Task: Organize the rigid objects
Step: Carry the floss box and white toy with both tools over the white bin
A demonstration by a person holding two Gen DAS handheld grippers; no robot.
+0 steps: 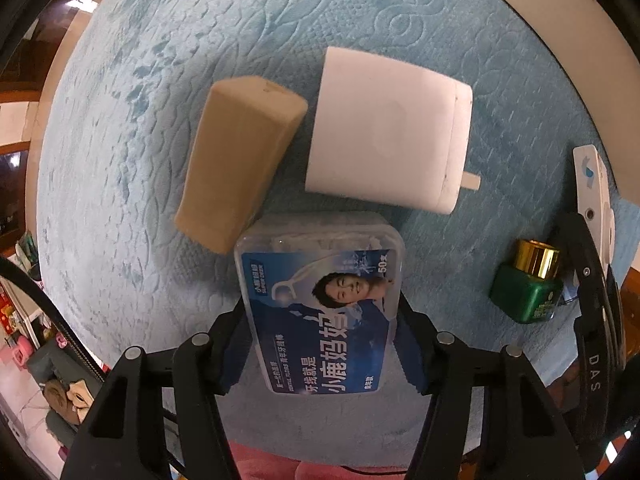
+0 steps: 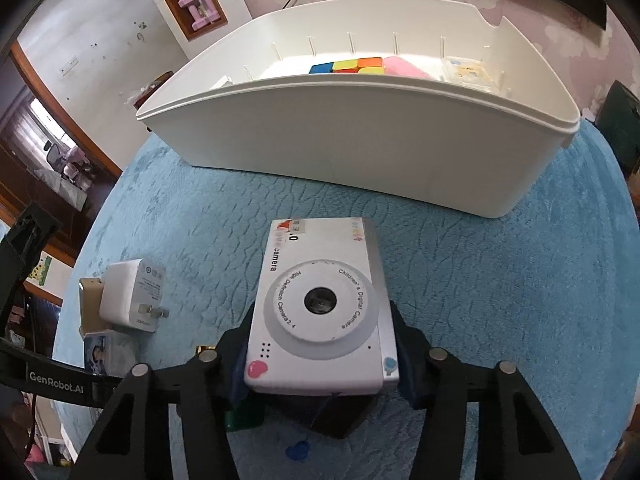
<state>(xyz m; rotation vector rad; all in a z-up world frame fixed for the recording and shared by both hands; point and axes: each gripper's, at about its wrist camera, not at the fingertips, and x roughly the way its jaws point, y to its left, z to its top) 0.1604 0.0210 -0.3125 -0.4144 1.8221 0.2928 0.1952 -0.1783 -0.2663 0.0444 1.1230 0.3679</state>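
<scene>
on the blue mat [image 2: 480,280] in front of you sits the big white bin [image 2: 360,140]. your right tongs [image 2: 320,364] squeeze the toy camera [image 2: 320,300]; it is hard and smooth, so hold its flat sides. your left tongs [image 1: 320,320] squeeze the light floss box [image 1: 320,300], beside the soap bar [image 1: 240,160] and charger [image 1: 384,132].

Bright, even indoor light; soft shadows, strong fisheye warp w/ dark corners.

Left gripper [image 1: 322,320]: matte black plastic fingers, angular cut-outs, round silver screw heads on linkages. Right gripper [image 2: 320,356]: same black build, silver screws, dark blue pads [image 2: 408,376]. White "GenRobot.AI" and "DAS" lettering on black parts.
</scene>
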